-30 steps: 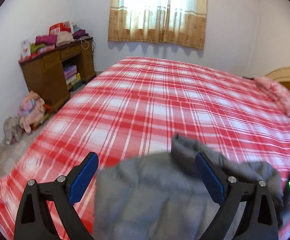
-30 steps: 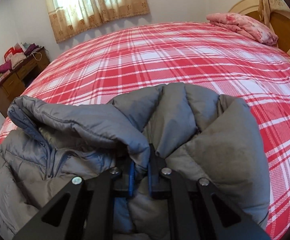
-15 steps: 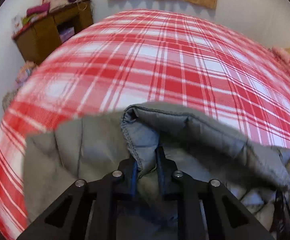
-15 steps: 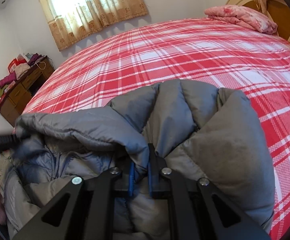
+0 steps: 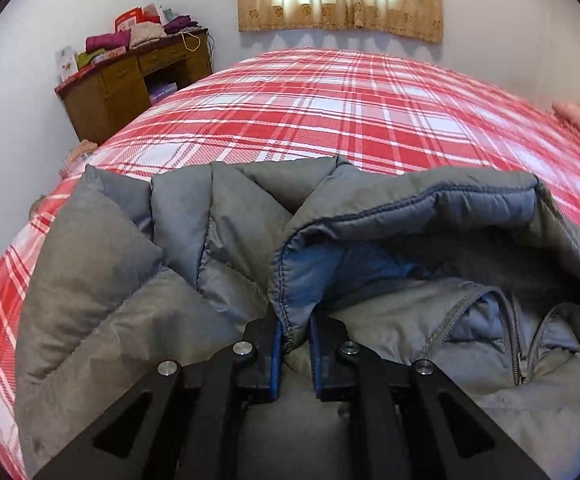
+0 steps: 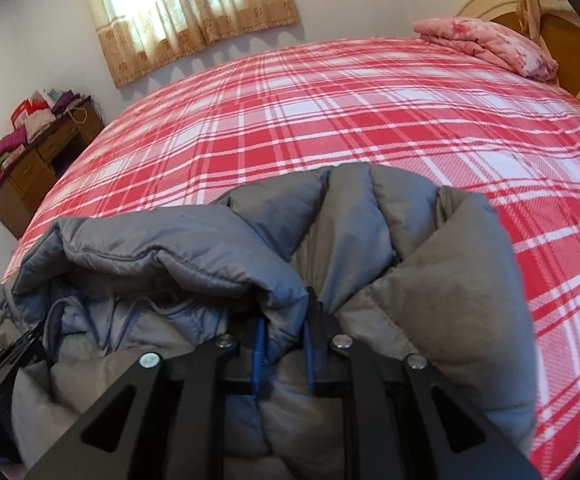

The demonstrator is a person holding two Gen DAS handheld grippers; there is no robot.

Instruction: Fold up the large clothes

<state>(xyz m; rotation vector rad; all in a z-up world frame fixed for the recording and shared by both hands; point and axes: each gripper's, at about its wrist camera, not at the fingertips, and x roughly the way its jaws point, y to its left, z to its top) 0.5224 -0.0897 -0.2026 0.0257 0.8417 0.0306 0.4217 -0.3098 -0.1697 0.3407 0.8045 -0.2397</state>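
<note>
Grey padded jacket (image 5: 217, 248) lies bunched at the near edge of the bed (image 5: 330, 120), on its red and white plaid cover. Left gripper (image 5: 294, 340) has its fingers narrowed onto a stitched edge of the jacket, cloth pinched between the blue pads. Right gripper (image 6: 283, 344) grips another fold of the same jacket (image 6: 430, 288) likewise. Pink folded bedding (image 6: 490, 44) rests by the headboard.

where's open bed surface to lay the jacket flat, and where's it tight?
Open: the plaid bed beyond the grey puffer jacket, running to the curtain wall and across to the pink quilt by the headboard. Tight: the near edge, where the jacket bunches around the left gripper and right gripper.
</note>
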